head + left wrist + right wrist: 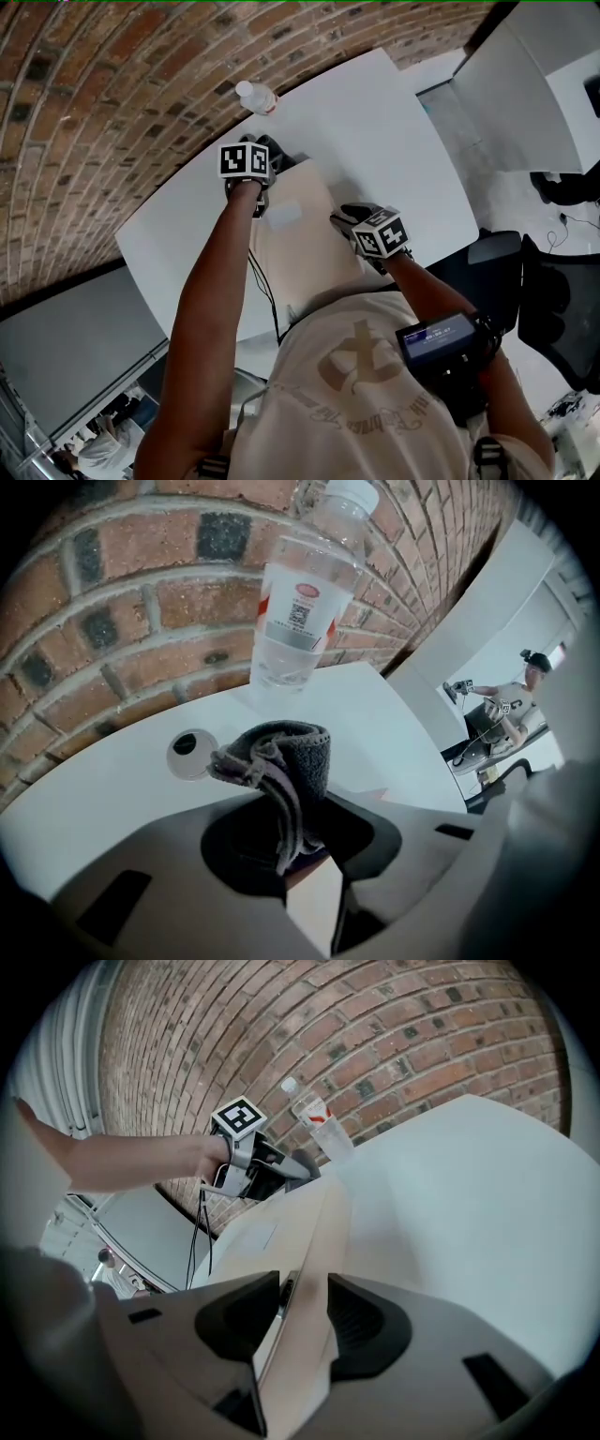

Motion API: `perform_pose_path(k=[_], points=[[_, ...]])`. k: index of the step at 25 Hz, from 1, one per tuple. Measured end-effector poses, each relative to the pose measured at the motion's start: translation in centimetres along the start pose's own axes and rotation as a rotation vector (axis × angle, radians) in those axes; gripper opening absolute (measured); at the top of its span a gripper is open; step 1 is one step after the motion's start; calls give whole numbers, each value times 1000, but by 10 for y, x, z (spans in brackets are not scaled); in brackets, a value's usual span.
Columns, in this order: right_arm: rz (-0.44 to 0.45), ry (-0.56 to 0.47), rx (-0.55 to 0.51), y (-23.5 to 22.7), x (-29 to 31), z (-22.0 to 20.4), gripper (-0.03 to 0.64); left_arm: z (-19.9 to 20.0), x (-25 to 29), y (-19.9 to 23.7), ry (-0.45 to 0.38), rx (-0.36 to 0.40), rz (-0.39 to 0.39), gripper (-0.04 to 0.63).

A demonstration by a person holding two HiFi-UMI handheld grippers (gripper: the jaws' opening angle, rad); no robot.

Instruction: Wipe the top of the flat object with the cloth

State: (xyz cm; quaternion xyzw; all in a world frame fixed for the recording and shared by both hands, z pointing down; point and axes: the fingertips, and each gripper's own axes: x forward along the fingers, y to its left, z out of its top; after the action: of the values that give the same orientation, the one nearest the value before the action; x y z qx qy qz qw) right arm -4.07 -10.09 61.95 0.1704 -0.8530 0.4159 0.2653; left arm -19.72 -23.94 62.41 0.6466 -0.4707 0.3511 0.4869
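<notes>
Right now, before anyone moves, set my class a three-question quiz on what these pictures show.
1. True or false: the left tongs grip a grey cloth.
2. What sits between the right tongs? A) a cup B) the flat box C) a sponge
3. Fill in: the bottle stands on the white table beside the ____ wall.
Key: 1 true; 2 B; 3 brick.
</notes>
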Motion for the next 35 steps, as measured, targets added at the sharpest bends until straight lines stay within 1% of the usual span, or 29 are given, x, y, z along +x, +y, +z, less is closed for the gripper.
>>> perform_pose_path(k=[3, 8, 11, 14, 20, 24, 29, 33, 35], points=[[-4, 7, 3, 1, 1, -3, 169, -10, -8, 13, 11, 15, 18, 103], [-23, 17, -30, 0, 0, -2, 169, -25, -23, 40, 9, -16, 37, 103], [-32, 20, -45, -2, 0, -3, 169, -33, -31, 53, -2, -22, 47, 104], [-37, 22, -57, -2, 0, -4, 170, -42, -41, 68, -29, -33, 56, 104], [-54, 13, -78, 2, -2, 1, 169, -60, -60, 99, -87, -85, 94, 104], [-69, 14, -73, 0, -1, -2, 170, -72, -67, 114, -122, -106, 118, 104], [-77, 10, -78, 0, -1, 1, 170, -84, -79, 135, -161, -146, 170, 104], [-85, 7, -74, 1, -1, 0, 170, -93, -99, 154, -188, -137, 262, 104], [-86, 8, -70, 0, -1, -1, 170, -95, -112, 159, -219, -142, 282, 104]])
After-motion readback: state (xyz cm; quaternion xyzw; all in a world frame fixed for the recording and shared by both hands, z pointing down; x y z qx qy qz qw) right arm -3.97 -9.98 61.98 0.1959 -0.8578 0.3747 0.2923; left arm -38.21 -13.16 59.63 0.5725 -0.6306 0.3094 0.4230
